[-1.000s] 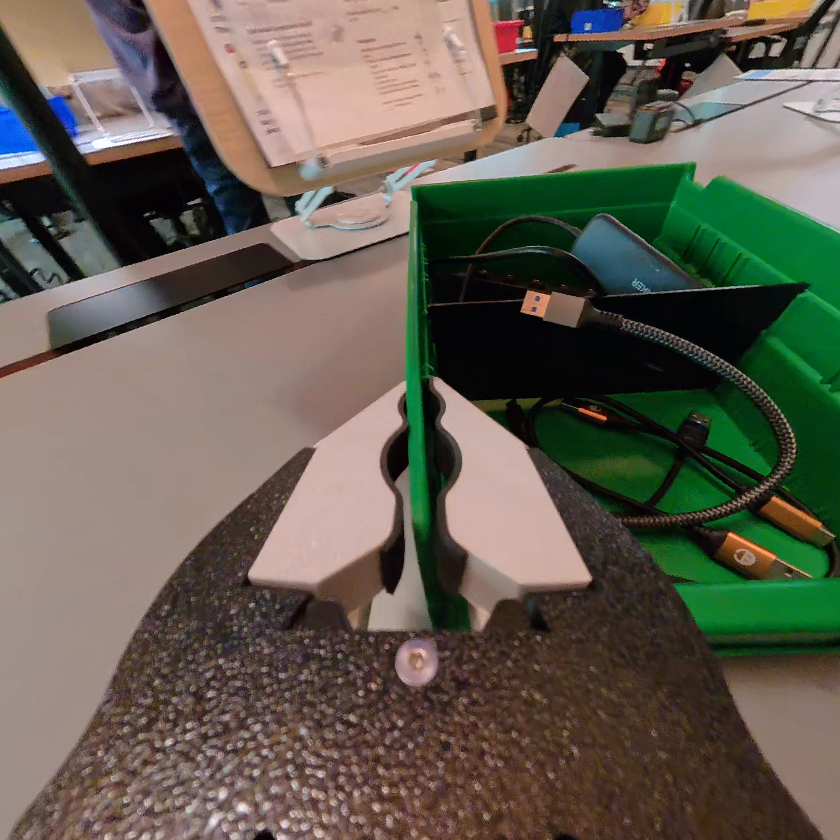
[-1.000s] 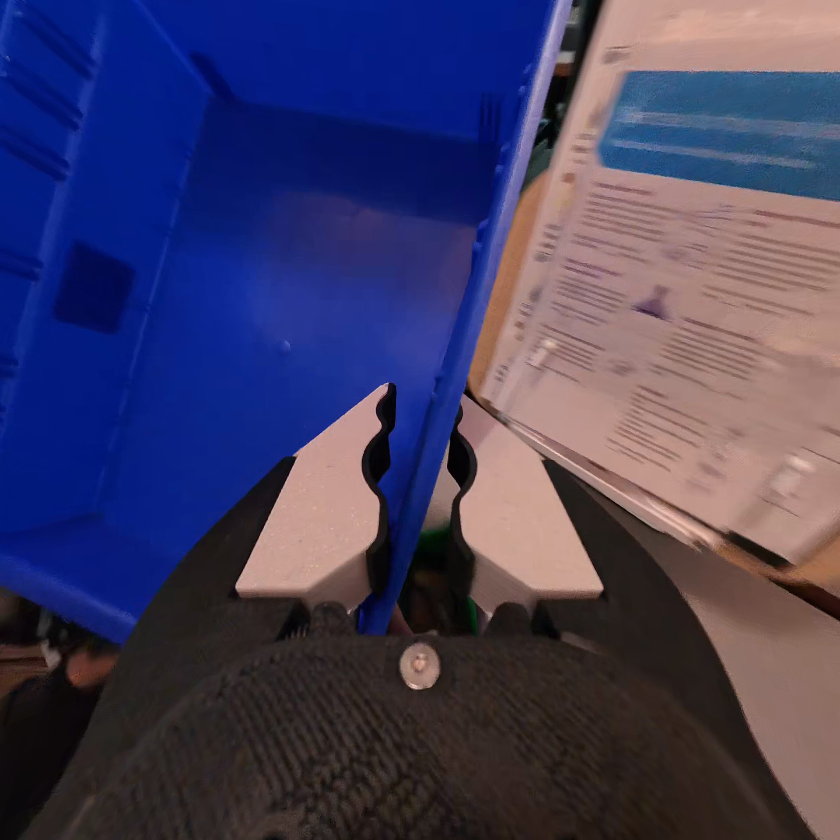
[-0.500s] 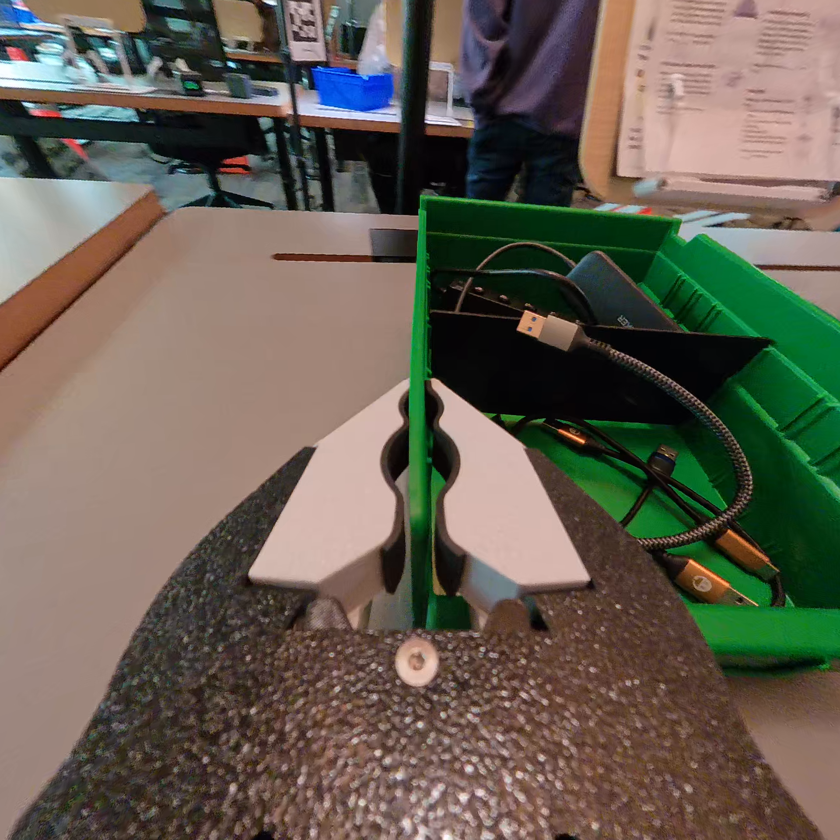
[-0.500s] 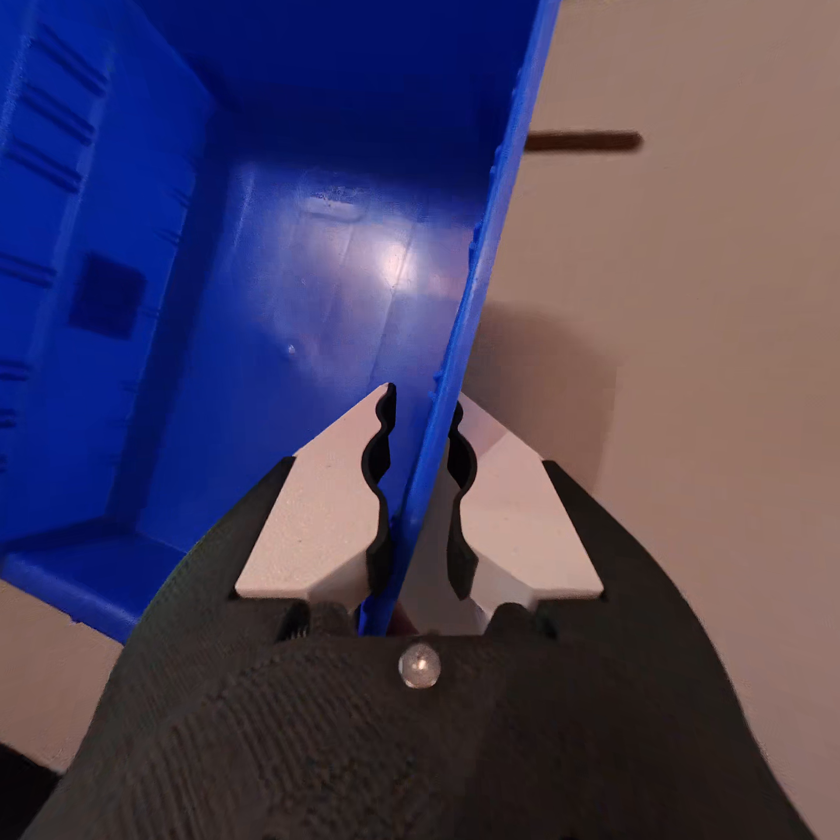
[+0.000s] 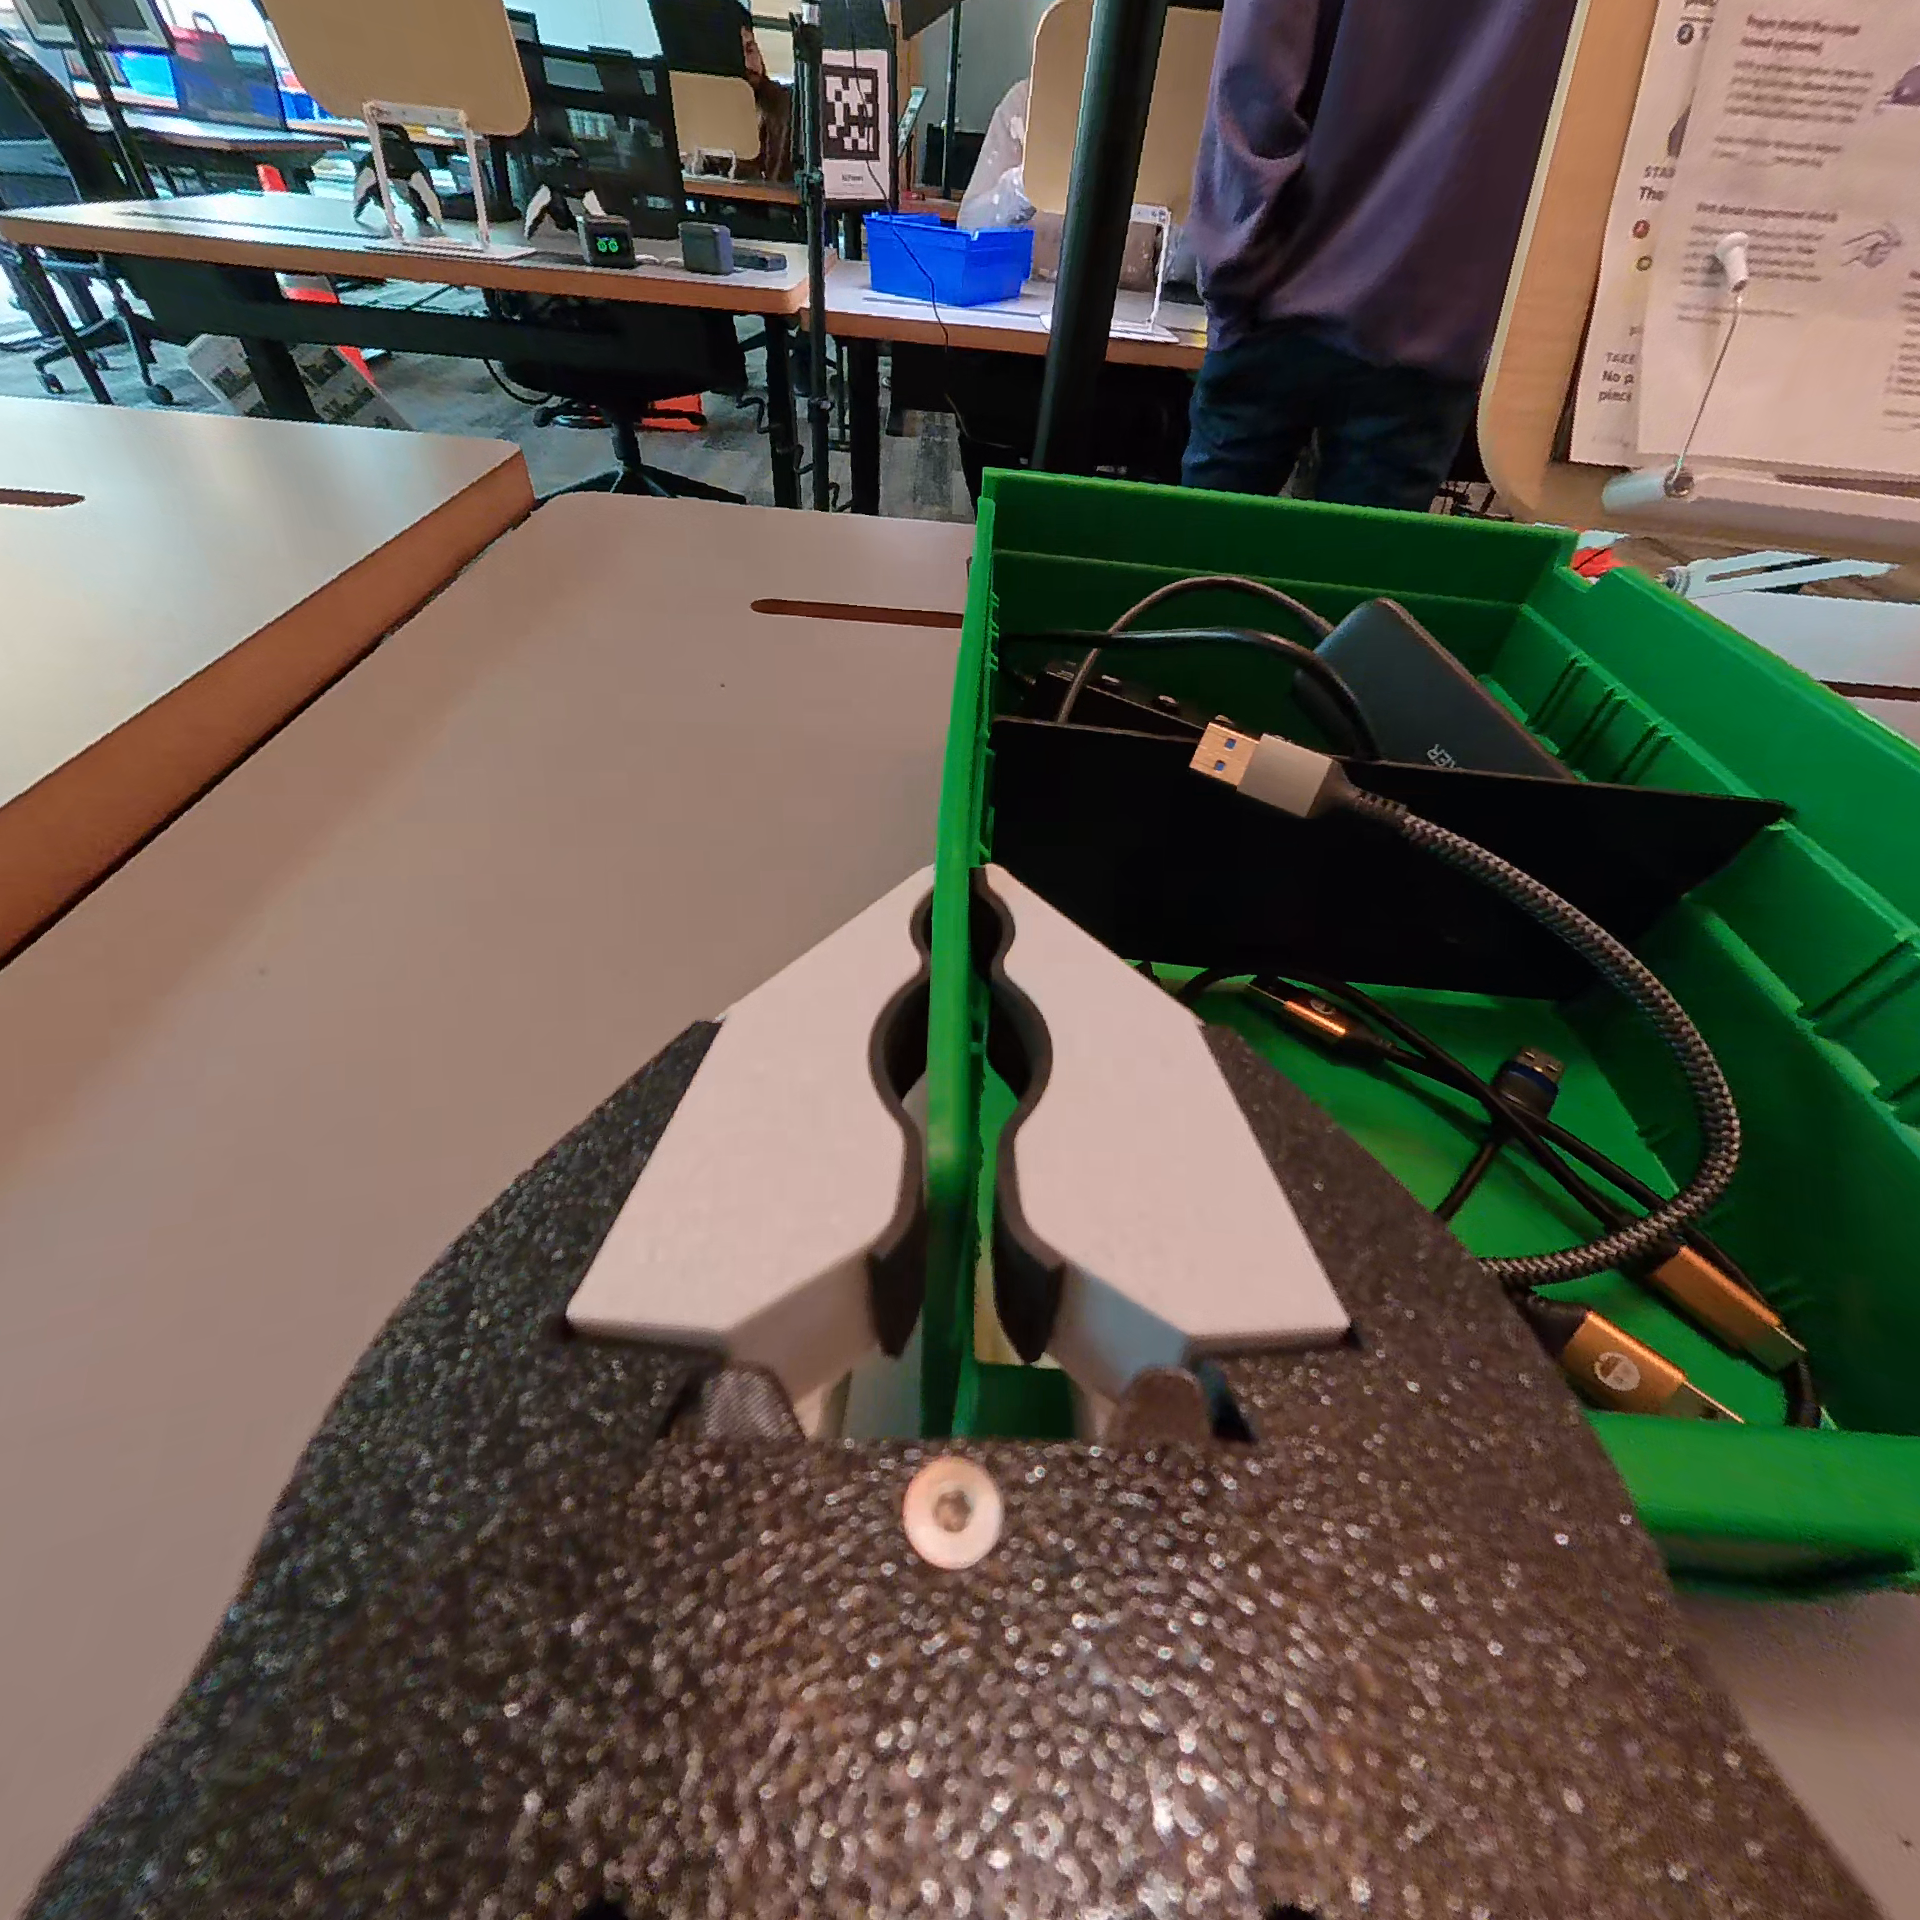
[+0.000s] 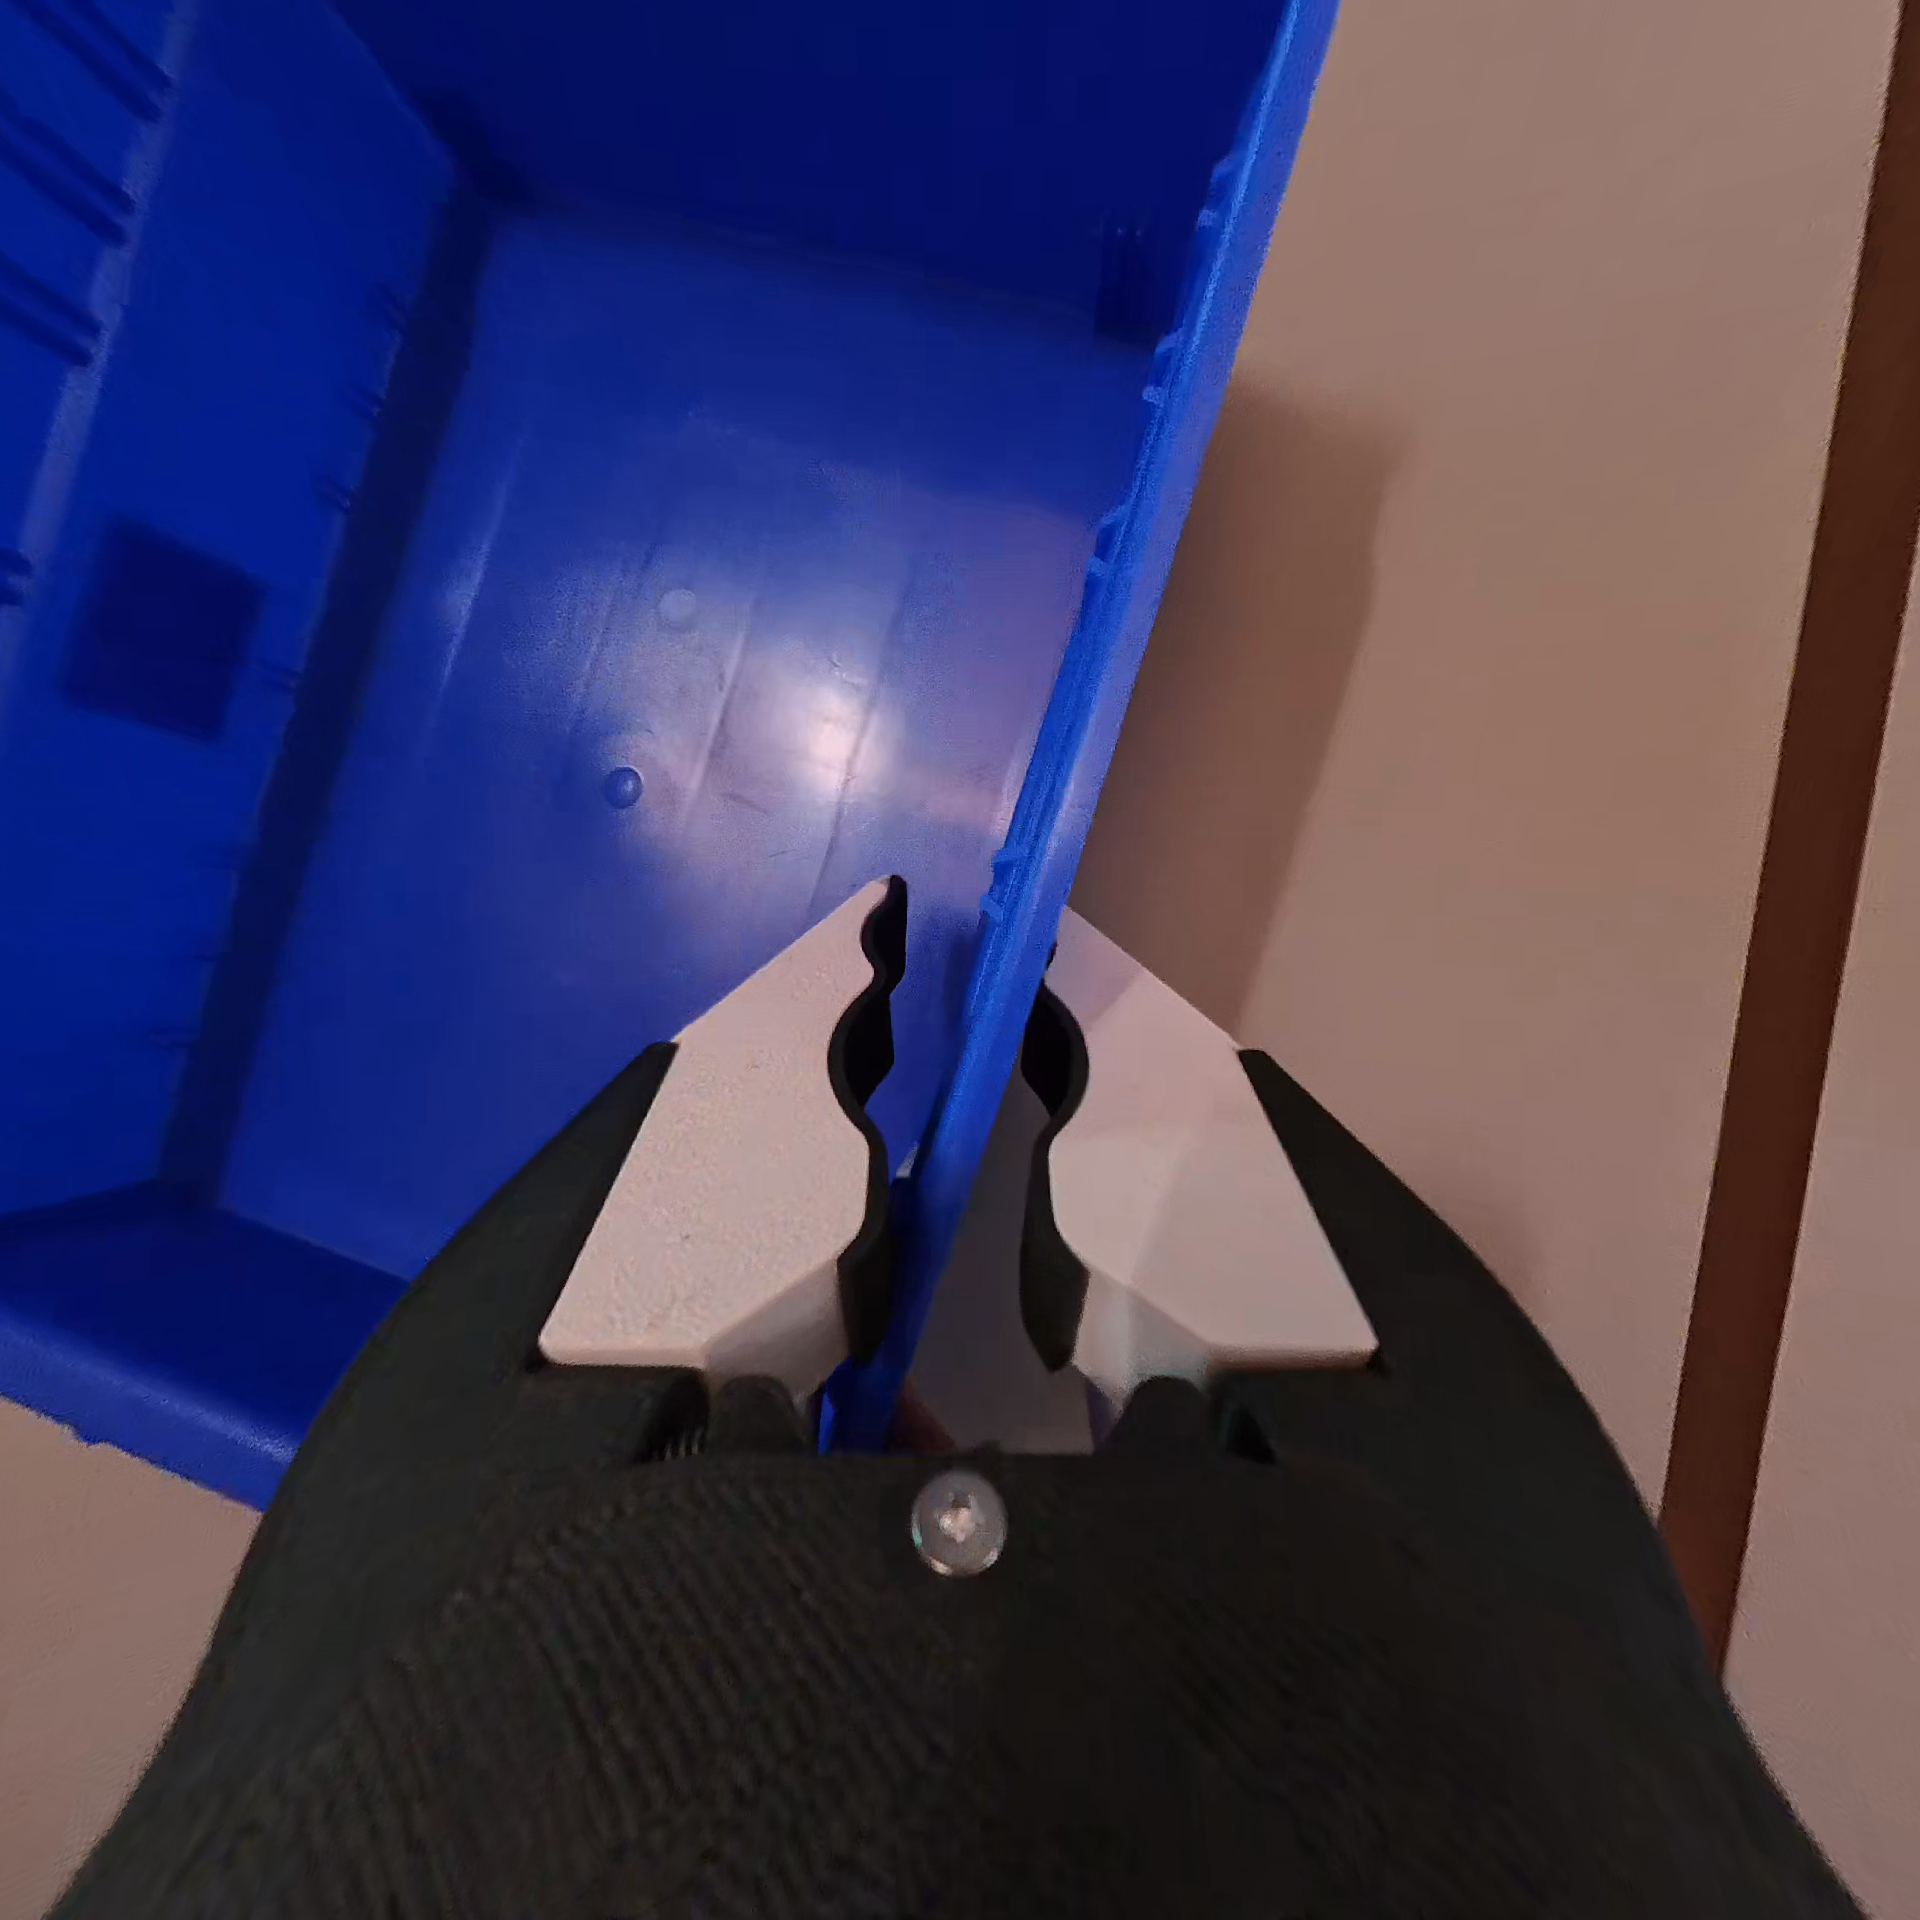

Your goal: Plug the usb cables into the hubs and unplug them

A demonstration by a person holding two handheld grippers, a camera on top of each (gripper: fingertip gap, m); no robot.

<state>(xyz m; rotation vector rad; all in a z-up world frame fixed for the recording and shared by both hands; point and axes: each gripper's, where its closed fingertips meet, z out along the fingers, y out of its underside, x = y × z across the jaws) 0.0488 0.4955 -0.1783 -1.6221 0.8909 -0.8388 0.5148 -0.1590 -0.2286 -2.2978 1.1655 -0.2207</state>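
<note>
My left gripper is shut on the left wall of a green bin that sits on the table. The bin holds a braided cable with a silver USB plug resting over a black divider. Behind the divider are a dark slab-shaped device and a black hub. Orange-tipped cables lie on the bin floor. My right gripper is shut on the right wall of a blue bin, which has nothing in it.
The grey table extends left of the green bin, with another table beyond a gap. A document stand, a black pole and a standing person are behind the bin. A brown table edge runs right of the blue bin.
The left view has swung with the green bin, so the document stand moved from upper left to the right edge. The blue bin came down from beside the stand to the table.
</note>
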